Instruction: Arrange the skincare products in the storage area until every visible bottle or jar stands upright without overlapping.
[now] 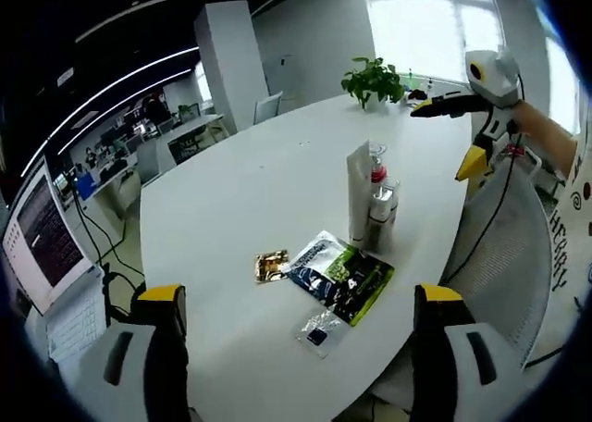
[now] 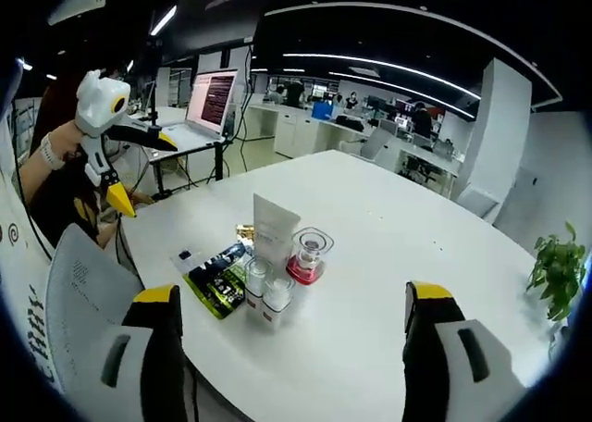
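I hold both grippers, left gripper and right gripper, wide apart and empty above the white table, where the skincare products stand clustered beside flat sachets.

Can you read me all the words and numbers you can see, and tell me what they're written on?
"HERRY", or part of a longer word: on the white board at the right edge of the left gripper view.
Laptop screen: lines of text, too small to read.
Green and black sachet: print too blurred to read.
White tube: no readable label.
Small bottles: red labels, too small to read.
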The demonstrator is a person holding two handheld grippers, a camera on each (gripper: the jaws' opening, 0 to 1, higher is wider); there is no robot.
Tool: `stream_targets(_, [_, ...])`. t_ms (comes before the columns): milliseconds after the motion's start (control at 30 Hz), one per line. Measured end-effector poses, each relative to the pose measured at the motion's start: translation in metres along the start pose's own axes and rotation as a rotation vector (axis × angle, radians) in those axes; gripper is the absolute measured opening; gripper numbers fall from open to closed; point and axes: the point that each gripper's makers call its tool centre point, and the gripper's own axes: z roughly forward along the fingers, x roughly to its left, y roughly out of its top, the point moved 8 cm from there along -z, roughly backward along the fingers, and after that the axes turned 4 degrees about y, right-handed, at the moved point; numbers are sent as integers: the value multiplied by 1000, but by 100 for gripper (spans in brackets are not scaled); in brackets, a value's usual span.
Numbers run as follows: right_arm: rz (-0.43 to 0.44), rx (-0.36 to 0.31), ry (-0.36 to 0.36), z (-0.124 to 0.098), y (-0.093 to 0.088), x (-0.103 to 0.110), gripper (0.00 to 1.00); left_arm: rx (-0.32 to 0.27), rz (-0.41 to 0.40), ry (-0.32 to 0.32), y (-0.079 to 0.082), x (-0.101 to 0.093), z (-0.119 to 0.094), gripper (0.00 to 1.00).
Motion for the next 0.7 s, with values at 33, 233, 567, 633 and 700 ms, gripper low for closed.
stream_targets(33, [3, 6, -3, 0, -1, 0, 100, -2, -2, -4, 0, 0, 0, 96])
stream_targets(233, [33, -5, 20, -2, 0, 1, 100, -6, 6, -8, 0, -1, 0, 99])
stream_targets(567, [24, -28, 33, 2, 6, 0, 100, 7, -12, -19, -5, 4, 7, 99])
stream_targets(633, [25, -30, 34, 2, 6, 0, 100, 17, -10, -15, -7, 6, 8, 99])
stream_targets(700, [20, -23, 35, 4, 6, 0, 100, 20, -24, -9, -8, 8, 10, 99])
